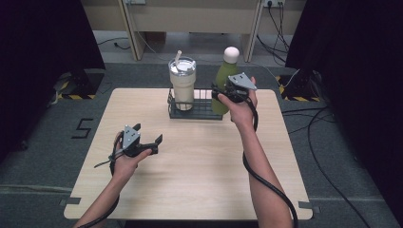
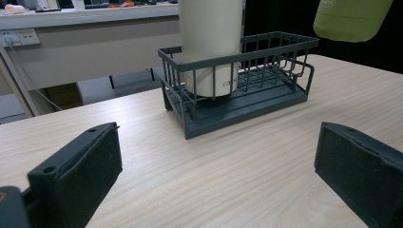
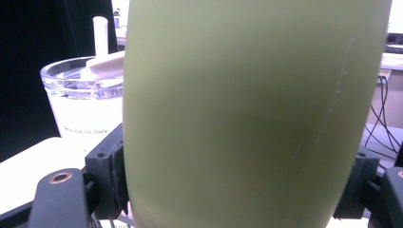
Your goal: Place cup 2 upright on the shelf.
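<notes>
Right claw [image 1: 219, 93] clamps green bottle [image 3: 252, 114]; wooden table [image 1: 199, 166], grey floor [image 1: 43, 142].

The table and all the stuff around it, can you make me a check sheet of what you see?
Surface: pale wooden table, bare in front.
Job's things: dark wire basket at the far edge; cream cup with lid and straw stands in it; green bottle with a pale cap is lifted, its bottom above the basket.
Clutter: nothing seen.
Grippers: right gripper has its fingers clamped on the bottle; left gripper is open, holding nothing.
Cables: one trails from each gripper; more lie on the floor at right.
Surroundings: grey carpet, black curtains, wooden furniture behind.
</notes>
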Motion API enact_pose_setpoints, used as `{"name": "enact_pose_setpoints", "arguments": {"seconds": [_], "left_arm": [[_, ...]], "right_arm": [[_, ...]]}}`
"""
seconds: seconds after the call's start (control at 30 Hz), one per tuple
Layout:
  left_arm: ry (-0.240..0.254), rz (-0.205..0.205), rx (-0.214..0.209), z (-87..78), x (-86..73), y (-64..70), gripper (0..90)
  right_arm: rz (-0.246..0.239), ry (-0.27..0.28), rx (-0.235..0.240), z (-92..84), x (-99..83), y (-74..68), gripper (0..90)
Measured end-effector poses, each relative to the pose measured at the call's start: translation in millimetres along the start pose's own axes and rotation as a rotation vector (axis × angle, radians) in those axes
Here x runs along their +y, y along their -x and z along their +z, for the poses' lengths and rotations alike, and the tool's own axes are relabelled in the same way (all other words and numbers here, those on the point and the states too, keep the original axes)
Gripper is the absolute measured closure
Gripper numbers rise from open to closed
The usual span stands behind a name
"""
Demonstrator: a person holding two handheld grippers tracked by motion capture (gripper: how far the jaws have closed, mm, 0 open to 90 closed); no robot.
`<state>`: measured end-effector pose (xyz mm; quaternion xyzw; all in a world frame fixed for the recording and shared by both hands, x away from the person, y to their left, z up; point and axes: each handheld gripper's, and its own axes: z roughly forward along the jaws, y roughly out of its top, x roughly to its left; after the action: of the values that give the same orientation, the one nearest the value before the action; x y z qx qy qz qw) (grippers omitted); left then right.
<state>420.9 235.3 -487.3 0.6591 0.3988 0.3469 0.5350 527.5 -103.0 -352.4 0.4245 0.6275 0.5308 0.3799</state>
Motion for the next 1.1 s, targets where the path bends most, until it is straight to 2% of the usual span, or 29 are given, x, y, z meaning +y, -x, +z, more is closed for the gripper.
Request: {"name": "enact_pose_setpoints", "arguments": {"seconds": [0.8, 1.1], "left_arm": [[0.003, -0.001, 0.004, -0.3, 0.2, 0.2, 1.0], [0.003, -0.003, 0.003, -0.5, 0.3, -0.3, 1.0]], "right_arm": [[0.007, 0.011, -0.005, 12.1, 12.5, -1.5, 21.0], [0.007, 0.018, -0.008, 19.1, 22.4, -2.5, 21.0]]}}
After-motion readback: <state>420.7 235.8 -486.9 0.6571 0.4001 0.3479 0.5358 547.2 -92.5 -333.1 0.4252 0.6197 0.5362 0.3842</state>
